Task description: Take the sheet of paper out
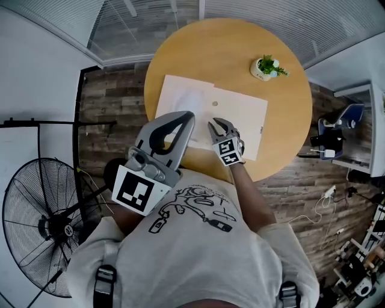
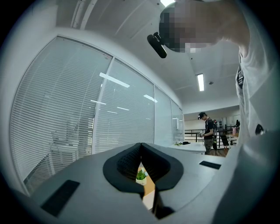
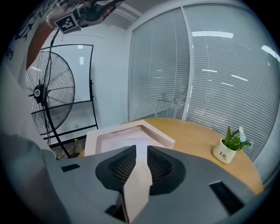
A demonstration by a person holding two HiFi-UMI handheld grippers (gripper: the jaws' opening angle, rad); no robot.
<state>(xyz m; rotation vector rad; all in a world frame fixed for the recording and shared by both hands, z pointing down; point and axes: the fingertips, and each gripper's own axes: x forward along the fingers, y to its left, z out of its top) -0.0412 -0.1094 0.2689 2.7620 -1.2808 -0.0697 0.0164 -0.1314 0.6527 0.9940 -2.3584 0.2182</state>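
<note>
Sm. potted plant (image 1: pixel 267 67) on rnd wood tbl (image 1: pixel 198 54), far-right side; floor fan (image 1: pixel 42 225) at left; blinds (image 1: pixel 150 18) beyond.

Left gripper (image 1: pixel 189 116) level, jaws together; right gripper (image 1: pixel 215 124) tilted down, clamping envelope (image 1: pixel 240 112).

Head view: the left gripper (image 1: pixel 187 115) is covering the near-left corner of the envelope (image 1: pixel 240 114), and the person's shirt (image 1: pixel 198 252) is hiding the near rim of the table (image 1: pixel 204 54). The fan (image 1: pixel 42 228) is running off the left edge. We are not resolving whether the paler panel (image 1: pixel 183 96) at the envelope's far-left end is a sheet or a flap.

Left gripper view: the gripper's body is blocking nearly the whole table; only a sliver of the potted plant (image 2: pixel 141 176) is showing below the jaw tips. The distant person (image 2: pixel 209 133) is appearing too small to tell what the hands hold.

Right gripper view: the right gripper (image 3: pixel 141 153) is concealing how deep the envelope's edge is sitting; we are not telling one ply from two.
</note>
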